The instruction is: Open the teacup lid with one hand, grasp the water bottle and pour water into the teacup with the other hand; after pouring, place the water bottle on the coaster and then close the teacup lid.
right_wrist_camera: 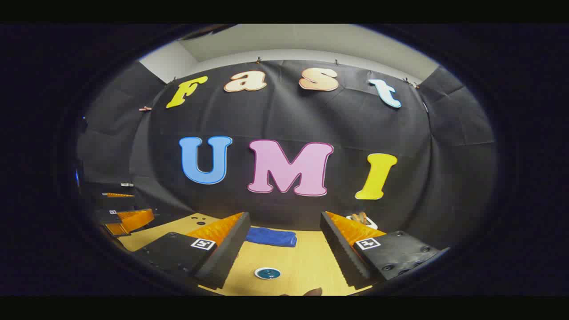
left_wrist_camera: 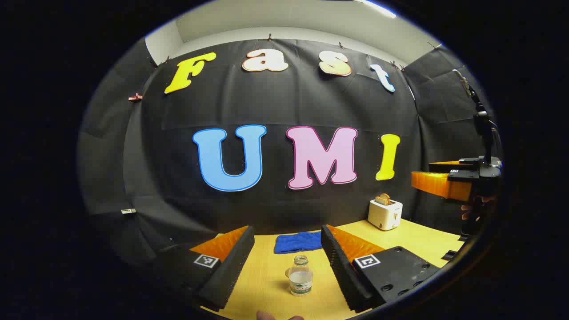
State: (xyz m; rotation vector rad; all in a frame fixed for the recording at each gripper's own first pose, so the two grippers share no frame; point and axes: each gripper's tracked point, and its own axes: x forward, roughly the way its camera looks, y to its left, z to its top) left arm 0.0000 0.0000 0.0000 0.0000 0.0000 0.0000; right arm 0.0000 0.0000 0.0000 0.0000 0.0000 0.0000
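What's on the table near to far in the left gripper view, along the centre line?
Water bottle between the open left gripper's fingers → blue cloth at the table's far edge. The toaster stands far right, about level with the cloth.

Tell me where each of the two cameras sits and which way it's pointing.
Left gripper view: rides on the left gripper, open fingers wide apart, facing the water bottle on the table; the right gripper shows far right.
Right gripper view: rides on the right gripper, open, facing the coaster; the left gripper shows far left.
Shared: the blue cloth, the toaster, both looking toward the booth's back wall.
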